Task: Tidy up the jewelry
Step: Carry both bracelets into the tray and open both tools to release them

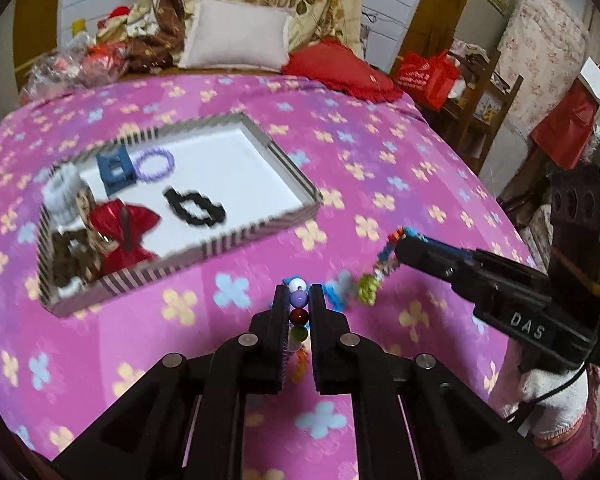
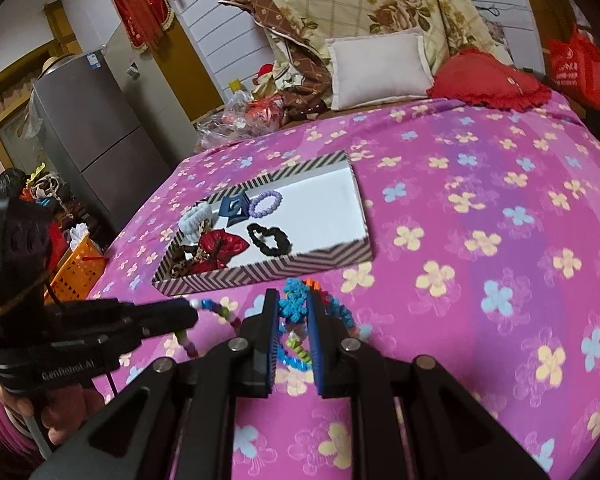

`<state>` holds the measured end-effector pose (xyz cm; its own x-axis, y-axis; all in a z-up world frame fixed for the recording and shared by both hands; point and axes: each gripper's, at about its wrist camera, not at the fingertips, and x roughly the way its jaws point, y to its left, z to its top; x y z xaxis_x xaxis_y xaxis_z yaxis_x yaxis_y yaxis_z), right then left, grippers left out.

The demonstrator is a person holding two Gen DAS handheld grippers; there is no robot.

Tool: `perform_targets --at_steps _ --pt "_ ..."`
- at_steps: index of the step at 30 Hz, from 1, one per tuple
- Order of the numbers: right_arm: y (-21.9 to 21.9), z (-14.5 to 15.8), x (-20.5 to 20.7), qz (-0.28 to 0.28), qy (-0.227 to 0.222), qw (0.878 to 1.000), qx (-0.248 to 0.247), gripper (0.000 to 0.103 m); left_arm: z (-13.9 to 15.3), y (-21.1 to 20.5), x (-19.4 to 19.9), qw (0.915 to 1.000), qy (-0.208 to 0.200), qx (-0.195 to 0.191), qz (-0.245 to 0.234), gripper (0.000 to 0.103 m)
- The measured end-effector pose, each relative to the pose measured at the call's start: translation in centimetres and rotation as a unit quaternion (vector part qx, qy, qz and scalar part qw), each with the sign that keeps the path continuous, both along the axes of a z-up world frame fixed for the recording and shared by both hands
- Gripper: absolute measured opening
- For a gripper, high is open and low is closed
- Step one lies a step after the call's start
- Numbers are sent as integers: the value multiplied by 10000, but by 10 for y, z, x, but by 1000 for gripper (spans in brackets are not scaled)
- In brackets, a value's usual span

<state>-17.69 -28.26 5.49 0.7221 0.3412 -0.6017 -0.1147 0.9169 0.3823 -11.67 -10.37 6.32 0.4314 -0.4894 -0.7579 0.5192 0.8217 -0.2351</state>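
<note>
My left gripper point(image 1: 299, 292) is shut on a bead bracelet point(image 1: 299, 314) with white, purple, red and green beads, held above the pink bedspread. In the right wrist view the left gripper point(image 2: 194, 312) comes in from the left with the bead bracelet point(image 2: 224, 314) hanging from its tip. My right gripper point(image 2: 294, 296) is shut on a blue knotted cord bracelet point(image 2: 296, 304) with coloured strands. From the left wrist view, the right gripper point(image 1: 398, 246) holds that cord bracelet point(image 1: 380, 268) to the right. Whether the two pieces are tangled I cannot tell.
A striped-rim box point(image 1: 236, 236) with a white floor lies on the bed ahead. It holds a purple bead bracelet point(image 1: 155, 164), a blue square piece point(image 1: 116, 170), a black scrunchie point(image 1: 196, 208), a red bow point(image 1: 124, 228) and a white fluffy scrunchie point(image 1: 62, 192). Pillows point(image 1: 236, 36) lie beyond.
</note>
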Motion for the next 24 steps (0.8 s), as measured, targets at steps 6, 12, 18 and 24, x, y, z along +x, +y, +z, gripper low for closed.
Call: perform_targets --at_steps 6,12,18,24 --pt "6 12 24 69 -96 9999 -28 14 8 0 22 9996 -203 154 143 13" --pt "8 19 52 106 -107 9999 -44 14 8 -2 43 9988 -279 303 261 13" --pt "11 19 84 157 -68 9998 -83 14 6 -6 64 9988 -247 284 307 13" --pt "11 17 121 149 24 9999 -34 14 -11 -13 94 9994 21 123 327 13"
